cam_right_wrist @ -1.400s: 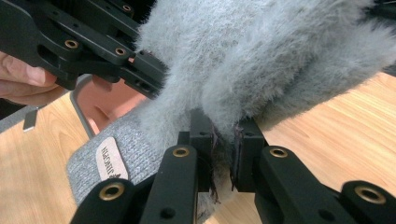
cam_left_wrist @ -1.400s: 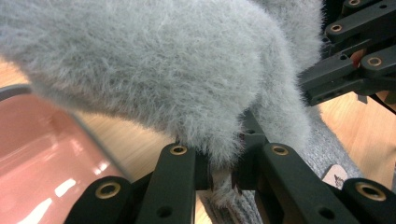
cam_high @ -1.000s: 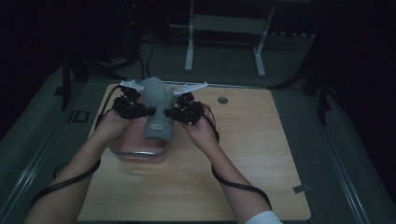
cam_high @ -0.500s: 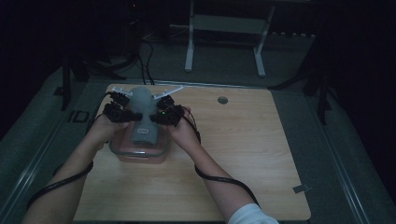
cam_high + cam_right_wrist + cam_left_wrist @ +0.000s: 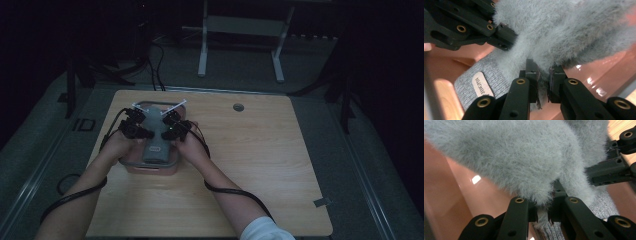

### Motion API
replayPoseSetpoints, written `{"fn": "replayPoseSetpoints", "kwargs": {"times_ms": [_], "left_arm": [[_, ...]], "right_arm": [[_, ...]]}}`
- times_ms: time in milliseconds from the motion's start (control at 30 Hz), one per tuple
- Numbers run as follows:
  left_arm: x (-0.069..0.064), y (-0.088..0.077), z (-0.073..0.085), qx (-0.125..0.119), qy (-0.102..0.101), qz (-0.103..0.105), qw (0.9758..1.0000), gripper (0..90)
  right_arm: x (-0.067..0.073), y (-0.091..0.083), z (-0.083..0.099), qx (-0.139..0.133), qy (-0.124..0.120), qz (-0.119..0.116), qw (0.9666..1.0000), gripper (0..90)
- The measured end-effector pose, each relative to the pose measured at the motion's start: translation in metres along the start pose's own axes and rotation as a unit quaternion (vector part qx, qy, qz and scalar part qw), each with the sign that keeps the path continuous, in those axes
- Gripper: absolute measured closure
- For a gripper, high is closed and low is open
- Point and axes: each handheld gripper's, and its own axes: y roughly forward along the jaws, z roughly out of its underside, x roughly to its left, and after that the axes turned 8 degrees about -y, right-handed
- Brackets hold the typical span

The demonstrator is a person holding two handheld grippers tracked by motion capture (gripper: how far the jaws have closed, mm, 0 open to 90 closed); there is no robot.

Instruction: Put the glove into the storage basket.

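A grey knitted piece [image 5: 154,142] with a fluffy end and a ribbed end bearing a small label [image 5: 481,86] lies in a pink box [image 5: 150,167] at the table's left. My left gripper [image 5: 140,131] is shut on the fluffy edge [image 5: 524,157], with grey fibres pinched between its jaws [image 5: 543,210]. Just to its right, my right gripper [image 5: 167,131] is shut on the same fluffy part [image 5: 574,32], its jaws [image 5: 543,80] closed on the fuzz. The box's pink wall [image 5: 456,195] shows close behind the fabric. Each gripper view also shows the other gripper nearby.
The wooden table [image 5: 260,165] has a round cable hole [image 5: 238,107] near its far edge and a bit of tape [image 5: 322,202] at the right front. A white stand [image 5: 240,45] and cables [image 5: 155,60] are on the floor beyond.
Both hands have come down and to the left with the grey piece, bringing it from above the pink box down into it. Both grippers stay shut on it.
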Motion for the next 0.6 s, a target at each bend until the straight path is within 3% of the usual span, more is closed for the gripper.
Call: {"fn": "replayPoseSetpoints", "kwargs": {"times_ms": [267,367,400,533,600], "left_arm": [[0.002,0.016,-0.003,0.022,-0.004,-0.007,0.9997,80.8],[0.003,0.019,-0.003,0.022,-0.005,-0.009,0.9997,80.3],[0.004,0.024,-0.002,0.023,-0.003,-0.013,0.9996,80.3],[0.001,0.031,-0.004,0.039,0.007,-0.031,0.9987,79.3],[0.001,0.033,-0.003,0.035,-0.002,-0.033,0.9988,78.8]], "right_arm": [[-0.001,0.012,-0.003,0.043,-0.004,0.023,0.9988,80.1],[-0.001,0.014,-0.003,0.05,-0.006,0.027,0.9984,78.2],[-0.002,0.016,-0.003,0.055,-0.008,0.03,0.998,73.9],[0.0,0.018,-0.002,0.061,-0.01,0.034,0.9975,70.0],[-0.001,0.017,-0.001,0.057,-0.006,0.031,0.9979,66.6]]}}
